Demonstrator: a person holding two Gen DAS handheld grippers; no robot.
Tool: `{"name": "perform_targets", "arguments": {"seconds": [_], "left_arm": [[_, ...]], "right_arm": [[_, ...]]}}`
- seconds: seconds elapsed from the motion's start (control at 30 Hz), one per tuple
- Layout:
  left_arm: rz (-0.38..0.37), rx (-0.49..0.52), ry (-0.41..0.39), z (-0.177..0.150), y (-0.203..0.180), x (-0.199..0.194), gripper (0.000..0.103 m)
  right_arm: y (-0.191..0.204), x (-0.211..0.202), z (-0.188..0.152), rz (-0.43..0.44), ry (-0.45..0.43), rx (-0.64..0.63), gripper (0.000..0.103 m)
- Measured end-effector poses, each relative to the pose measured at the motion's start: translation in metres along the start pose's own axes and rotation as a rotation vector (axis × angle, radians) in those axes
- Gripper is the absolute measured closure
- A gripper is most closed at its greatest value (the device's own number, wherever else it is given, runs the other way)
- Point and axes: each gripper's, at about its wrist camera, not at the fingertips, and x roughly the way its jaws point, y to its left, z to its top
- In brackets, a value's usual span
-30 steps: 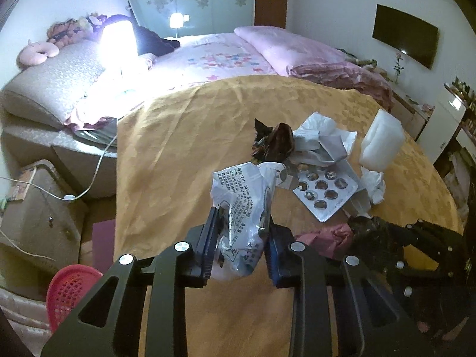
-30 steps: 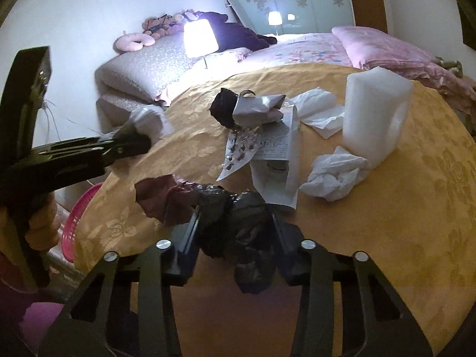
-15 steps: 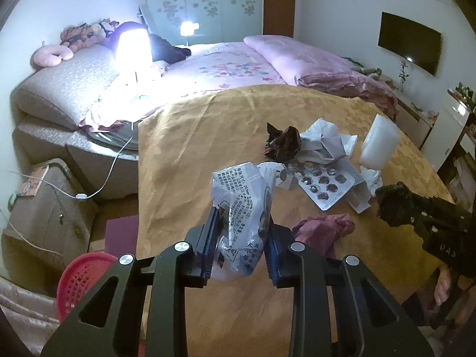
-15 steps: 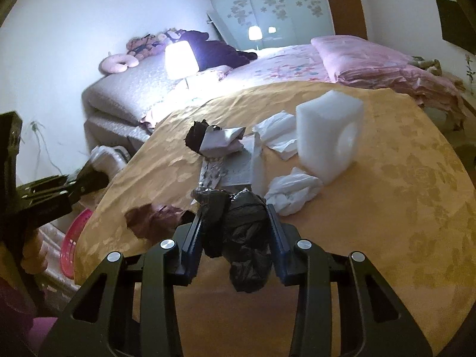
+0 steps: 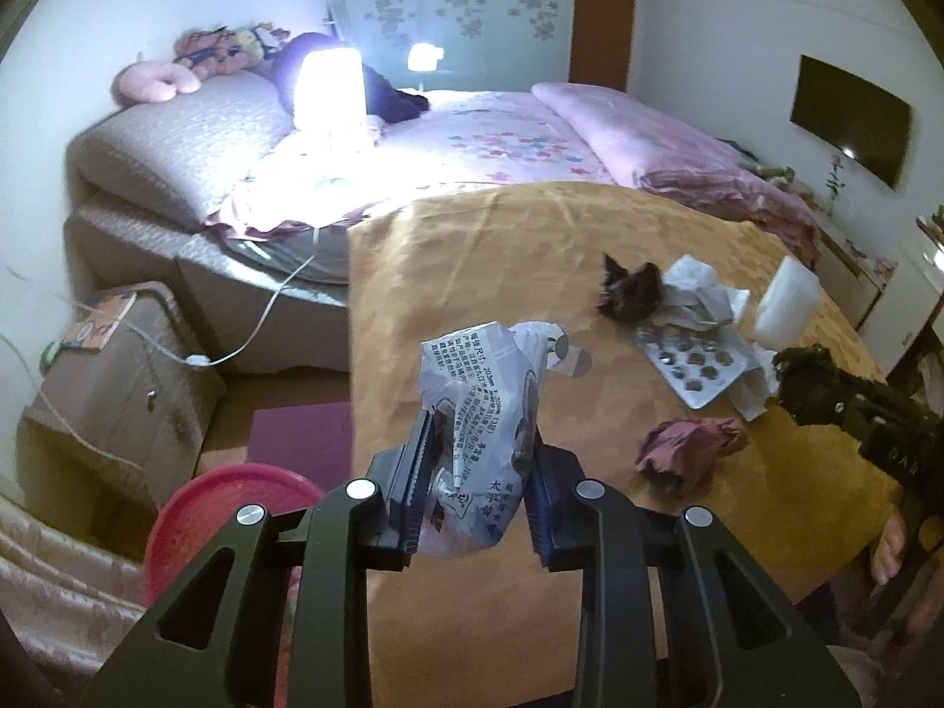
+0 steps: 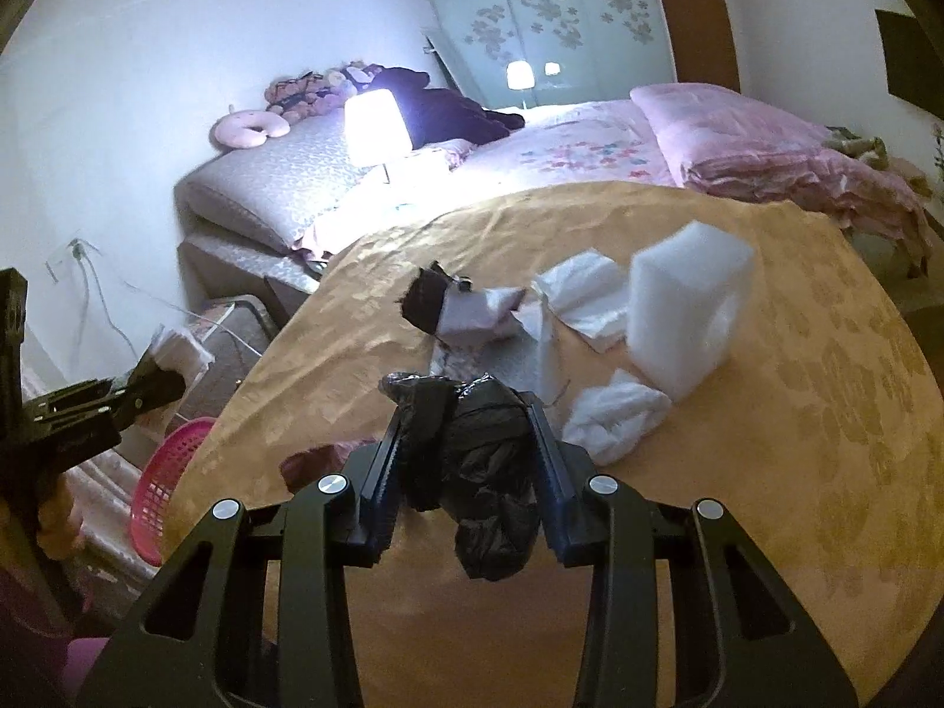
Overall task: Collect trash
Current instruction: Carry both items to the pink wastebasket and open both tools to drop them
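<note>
My left gripper (image 5: 478, 460) is shut on a crumpled white printed bag (image 5: 481, 407), held up near the left edge of the gold-clothed table (image 5: 472, 271). My right gripper (image 6: 469, 448) is shut on a crumpled black plastic bag (image 6: 484, 472), lifted above the cloth (image 6: 826, 501). On the table lie a maroon wrapper (image 5: 690, 451), a blister tray (image 5: 693, 363), a dark wrapper (image 5: 631, 292), white tissues (image 6: 616, 422) and a white foam block (image 6: 687, 318). A pink basket (image 5: 218, 522) stands on the floor left of the table and shows in the right wrist view as the pink basket (image 6: 168, 489).
A bed with pink bedding (image 5: 590, 135) lies behind the table, with a lit lamp (image 5: 327, 85) on it. A brown box (image 5: 118, 389) with cables and a purple mat (image 5: 301, 433) are on the floor at the left. A hand (image 5: 888, 548) holds the right gripper's handle.
Both grippers rose with their loads. The left gripper drew back toward the table's left edge, bringing the pink basket further into view. The black bag came up off the table beside the maroon wrapper.
</note>
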Motion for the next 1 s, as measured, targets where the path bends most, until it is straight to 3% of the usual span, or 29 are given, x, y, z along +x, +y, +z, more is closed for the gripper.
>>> {"name": "perform_targets", "arguments": {"seconds": [0.6,1.0], "left_arm": [[0.150,-0.165,0.039,-0.035,0.084,-0.027,0.076],[0.258,-0.277,0.065,-0.070,0.130,-0.044,0.076]], "right_arm": [[0.080,0.027,0.027,0.114,0.019,-0.144,0.065],[0.153,0.053,0.027,0.200,0.067,-0.259,0.065]]}}
